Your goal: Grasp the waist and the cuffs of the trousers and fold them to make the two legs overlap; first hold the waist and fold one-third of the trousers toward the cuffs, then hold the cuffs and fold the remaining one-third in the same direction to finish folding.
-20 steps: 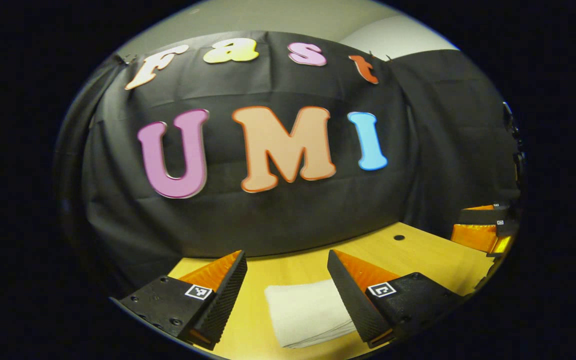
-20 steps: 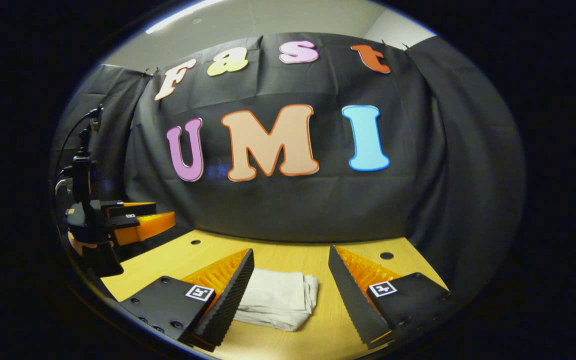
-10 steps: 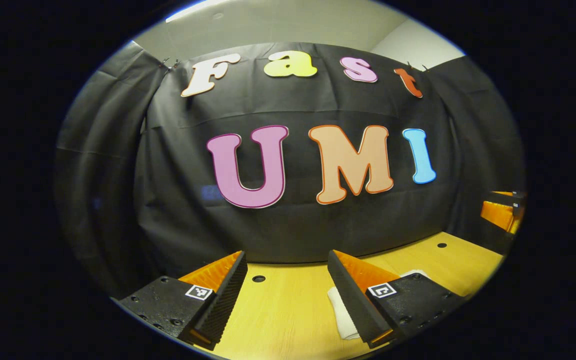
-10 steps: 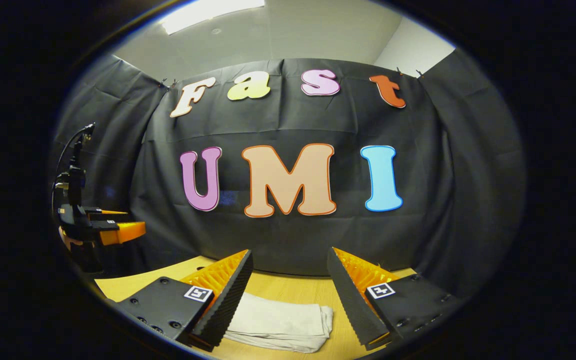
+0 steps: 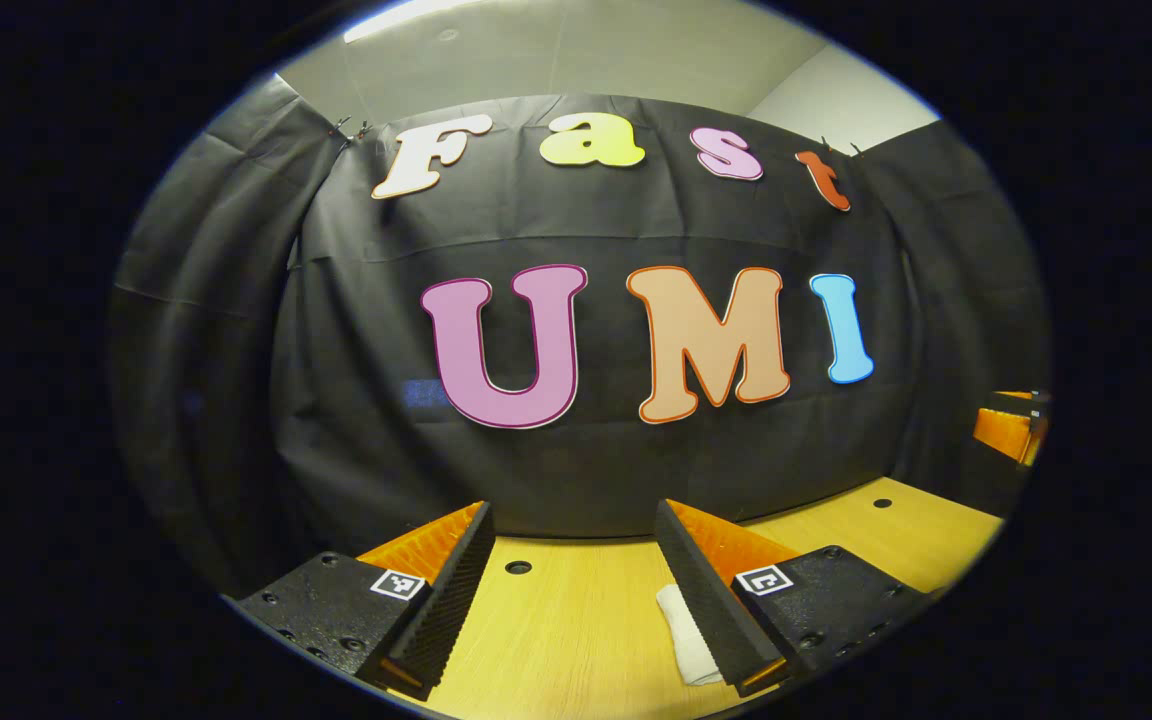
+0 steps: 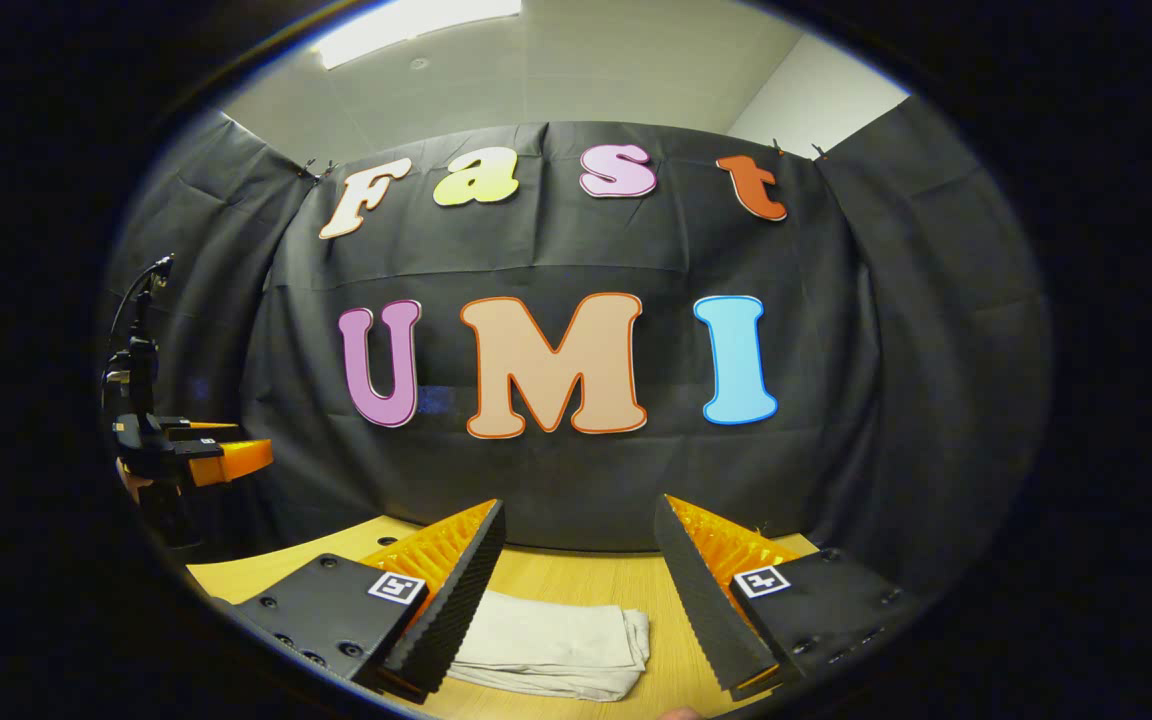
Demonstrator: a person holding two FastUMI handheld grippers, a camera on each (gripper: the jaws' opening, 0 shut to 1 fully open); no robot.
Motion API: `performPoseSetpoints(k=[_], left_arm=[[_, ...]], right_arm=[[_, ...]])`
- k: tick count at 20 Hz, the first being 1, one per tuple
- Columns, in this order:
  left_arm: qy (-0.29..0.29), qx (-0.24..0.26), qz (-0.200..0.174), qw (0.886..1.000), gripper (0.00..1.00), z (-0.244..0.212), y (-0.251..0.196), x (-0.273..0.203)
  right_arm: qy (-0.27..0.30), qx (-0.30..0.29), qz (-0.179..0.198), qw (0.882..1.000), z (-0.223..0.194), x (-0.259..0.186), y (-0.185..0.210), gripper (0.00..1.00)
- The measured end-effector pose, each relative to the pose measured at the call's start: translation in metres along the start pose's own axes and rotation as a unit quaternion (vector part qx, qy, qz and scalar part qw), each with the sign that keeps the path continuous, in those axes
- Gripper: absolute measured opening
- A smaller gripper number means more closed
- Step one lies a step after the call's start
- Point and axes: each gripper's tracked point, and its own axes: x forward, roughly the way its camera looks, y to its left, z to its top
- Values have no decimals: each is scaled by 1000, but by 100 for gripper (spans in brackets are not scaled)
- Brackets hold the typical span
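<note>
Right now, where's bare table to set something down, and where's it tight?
Free: bare table in the left gripper view, between the left gripper fingers, from the folded trousers back to the black cloth wall. Also the strip right of the trousers in the right gripper view. Crowded: where the trousers lie, just ahead of the right gripper.

Left tool (image 5: 573,590) gapes above table (image 5: 556,640), trousers (image 5: 684,640) beside it.

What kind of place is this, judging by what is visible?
Probably an indoor recording booth: black cloth hangs as a wall behind a wooden table, folded trousers lie on it, and a ceiling light shows above.
</note>
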Motion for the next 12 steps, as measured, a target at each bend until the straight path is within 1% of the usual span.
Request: performPoseSetpoints(k=[3,4,5,7,8,9,12], left_arm=[[-4,1,4,1000,96,2,3,0],[-3,-1,5,1000,99,1,3,-1],[-2,-3,6,1000,96,0,4,-2],[-1,-4,7,1000,96,-2,7,-3],[-1,-5,8,1000,99,-2,8,-4],[-1,-4,9,1000,96,-2,9,-4],[-2,-2,11,1000,96,-2,14,-5]], right_arm=[[-6,0,-10,1000,6,-1,-4,96],[-9,0,-12,1000,8,-2,-6,96],[-10,2,-15,1000,9,-2,-7,96],[-13,5,-17,1000,10,-2,-6,96],[-16,7,-18,1000,11,-2,-7,94],[-18,8,-18,1000,12,-2,-7,96],[-23,14,-20,999,14,-3,-6,96]])
